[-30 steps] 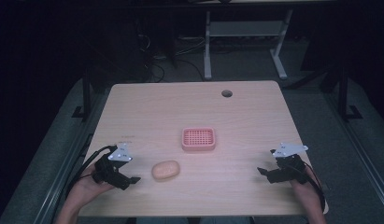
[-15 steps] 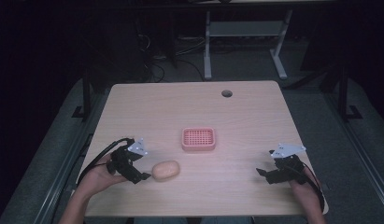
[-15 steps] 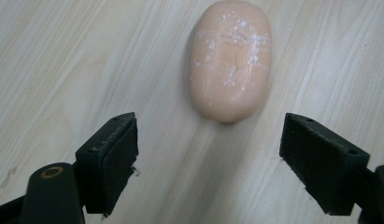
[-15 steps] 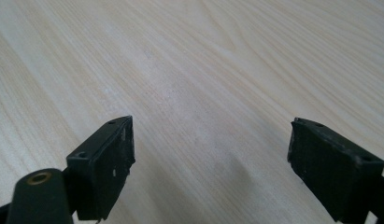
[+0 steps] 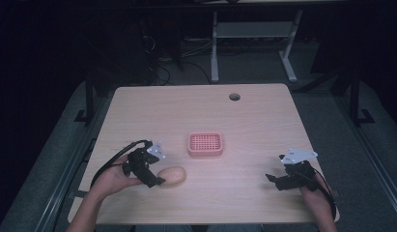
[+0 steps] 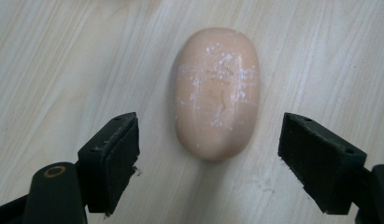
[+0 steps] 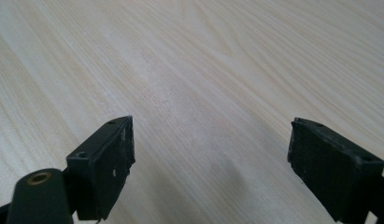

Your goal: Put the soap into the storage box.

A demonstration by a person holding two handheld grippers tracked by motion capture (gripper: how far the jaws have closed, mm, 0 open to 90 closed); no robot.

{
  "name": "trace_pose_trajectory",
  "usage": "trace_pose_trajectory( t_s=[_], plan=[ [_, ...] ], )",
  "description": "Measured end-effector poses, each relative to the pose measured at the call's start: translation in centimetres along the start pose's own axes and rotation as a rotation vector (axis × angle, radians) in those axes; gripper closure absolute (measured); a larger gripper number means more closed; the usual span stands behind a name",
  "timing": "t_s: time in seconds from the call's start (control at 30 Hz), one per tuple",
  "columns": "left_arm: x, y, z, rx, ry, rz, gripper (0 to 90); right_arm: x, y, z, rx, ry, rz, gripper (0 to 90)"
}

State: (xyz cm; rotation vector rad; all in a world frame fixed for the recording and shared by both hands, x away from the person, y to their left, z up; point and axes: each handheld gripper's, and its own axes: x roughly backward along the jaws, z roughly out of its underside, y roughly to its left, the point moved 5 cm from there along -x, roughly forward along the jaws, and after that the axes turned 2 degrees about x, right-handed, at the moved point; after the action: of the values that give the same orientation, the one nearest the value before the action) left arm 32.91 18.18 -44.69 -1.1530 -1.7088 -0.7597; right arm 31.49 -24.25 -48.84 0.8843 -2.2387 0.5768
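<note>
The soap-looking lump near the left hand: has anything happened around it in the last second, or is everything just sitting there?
The left gripper slid rightward along the table to the peach soap bar. Its jaws now stand open on either side of the bar's near end, not yet closed on it. The bar itself has not shifted. The pink tray stayed put, and the right gripper stayed open at the table's right side, barely moving.

In the high view the black left gripper (image 5: 152, 176) covers the 9 o'clock end of the peach oval soap bar (image 5: 172, 175); both forearms are cut off at 6 o'clock.
</note>
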Motion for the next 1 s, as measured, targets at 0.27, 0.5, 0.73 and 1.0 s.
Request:
trace_pose_trajectory(
  t_s=[0.27, 0.5, 0.73, 1.0],
  plan=[
    [-1.0, 0.2, -0.9, -0.006, 0.029, 0.022, 20.9, 0.2, -0.1, 0.0, -0.012, -0.005, 0.008, 14.2],
    [-2.2, 0.0, -1.2, -0.009, 0.076, 0.039, 22.4, -0.1, 0.0, 0.1, 0.005, 0.008, 0.003, 14.3],
    [-3.6, 0.0, -1.8, -0.002, 0.117, 0.069, 22.8, -0.1, 0.0, 0.1, 0.019, 0.010, 0.009, 14.3],
    [-4.3, -0.1, -1.8, -0.014, 0.159, 0.064, 25.6, 0.0, 0.2, 0.0, 0.018, 0.009, 0.009, 14.2]
  ],
)
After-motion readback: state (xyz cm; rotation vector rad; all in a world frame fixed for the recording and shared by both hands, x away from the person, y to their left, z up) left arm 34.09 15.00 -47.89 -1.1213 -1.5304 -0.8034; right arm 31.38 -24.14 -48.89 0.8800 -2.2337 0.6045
